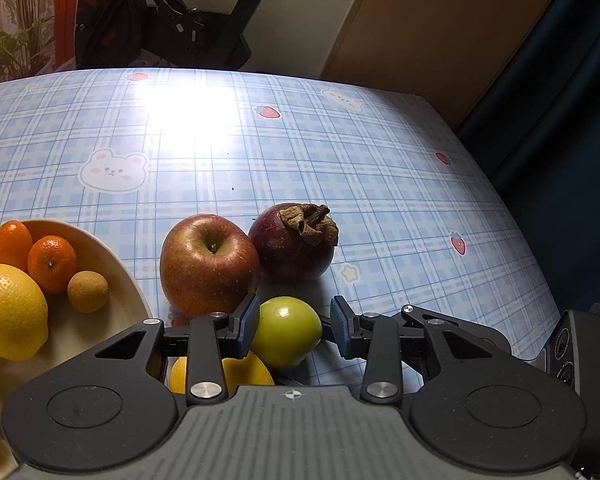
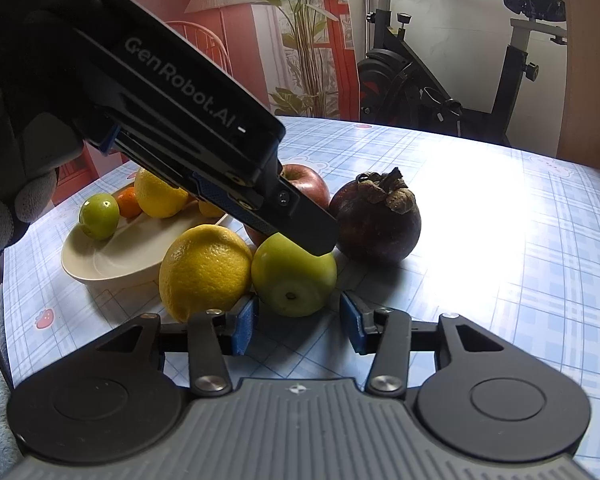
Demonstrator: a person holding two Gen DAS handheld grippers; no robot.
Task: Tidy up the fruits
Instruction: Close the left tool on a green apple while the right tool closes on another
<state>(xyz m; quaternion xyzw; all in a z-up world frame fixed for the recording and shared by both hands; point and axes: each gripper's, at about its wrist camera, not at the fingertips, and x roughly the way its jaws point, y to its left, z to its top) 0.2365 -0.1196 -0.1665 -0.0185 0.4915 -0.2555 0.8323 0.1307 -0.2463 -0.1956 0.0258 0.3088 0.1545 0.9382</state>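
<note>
A green apple (image 1: 288, 336) (image 2: 294, 276) sits on the table between a lemon (image 1: 244, 372) (image 2: 204, 270), a red apple (image 1: 208, 264) (image 2: 306, 186) and a dark mangosteen (image 1: 294, 242) (image 2: 378, 222). My left gripper (image 1: 294, 330) is open, its jaws straddling the green apple from above; its finger (image 2: 300, 226) shows in the right wrist view resting over the apple. My right gripper (image 2: 298, 324) is open and empty, just in front of the green apple. A cream bowl (image 1: 112, 264) (image 2: 112, 258) at the left holds a lemon, small oranges, a brown longan and a small green fruit.
The table has a blue plaid cloth (image 1: 340, 168) (image 2: 520, 240); its right edge drops off near a dark curtain (image 1: 560, 100). An exercise bike (image 2: 440, 80) and a plant stand behind the far edge.
</note>
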